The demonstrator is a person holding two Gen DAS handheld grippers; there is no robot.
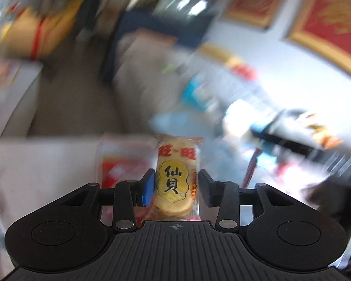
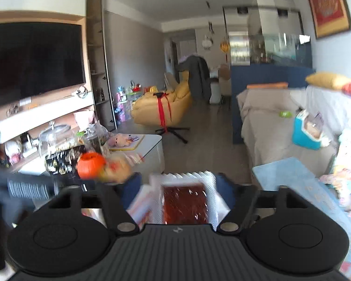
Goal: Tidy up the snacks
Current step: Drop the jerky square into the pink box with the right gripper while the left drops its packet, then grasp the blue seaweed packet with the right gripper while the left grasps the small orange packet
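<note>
In the left wrist view a clear packet of yellow rice crackers (image 1: 175, 180) with black characters stands upright between the blue pads (image 1: 148, 185) of my left gripper (image 1: 176, 186), which is shut on its sides. Behind it lies a red and white packet (image 1: 119, 164), blurred. In the right wrist view a white-edged packet with red-brown contents (image 2: 184, 199) sits smeared between the blue fingers (image 2: 131, 187) of my right gripper (image 2: 179, 192). Its jaws stand wide, and the packet looks loose in the gap. A dark ribbed blur at the left may be my left gripper (image 2: 30, 188).
A white coffee table (image 2: 152, 147) at left carries glass jars (image 2: 56, 138), an orange pumpkin-shaped object (image 2: 91, 165) and a pink plush. A beige-covered sofa (image 2: 269, 126) with a turquoise box (image 2: 306, 131) runs along the right. A yellow chair (image 2: 161, 107) stands behind.
</note>
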